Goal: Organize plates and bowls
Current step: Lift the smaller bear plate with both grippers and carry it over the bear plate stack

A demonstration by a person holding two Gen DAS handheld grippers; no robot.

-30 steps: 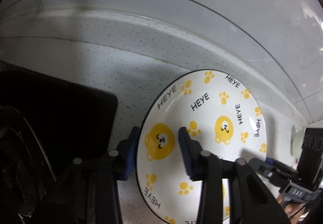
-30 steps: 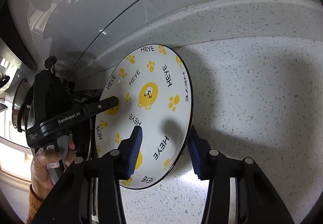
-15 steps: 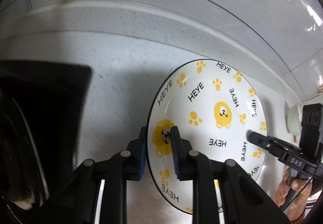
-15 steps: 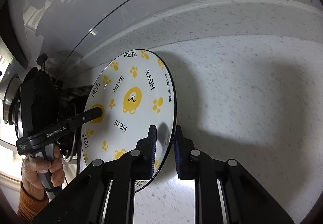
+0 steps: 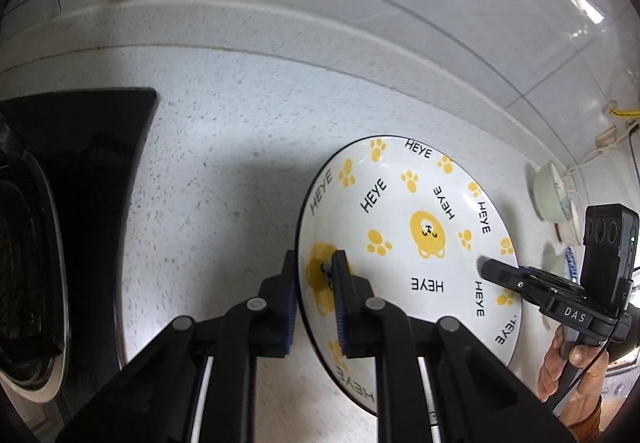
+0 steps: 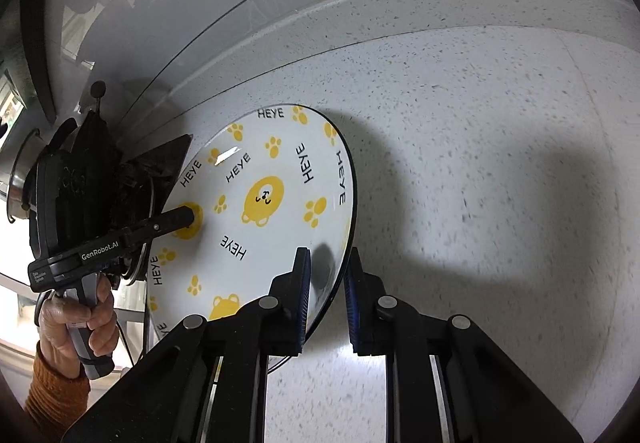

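Both grippers' jaws, which straddled the plate's rim loosely a second ago, have just been closing onto it, and the plate (image 5: 404,243) now sits farther from the black appliance (image 5: 76,203) than in the earlier frame, with more bare speckled surface (image 5: 224,171) between them. Left of the plate, the left gripper (image 5: 314,303) clamps the left rim, one pad beneath and one on the printed face. At the plate's opposite rim the right gripper (image 6: 326,297) grips likewise, jaws narrow on the edge. Plate tilted and apparently lifted clear of the surface, carried between the two. A pale bowl (image 5: 550,199) stands beyond the plate's right edge, untouched. Judged progress: early; one plate grasped, not yet placed, and the bowl remains to be sorted.
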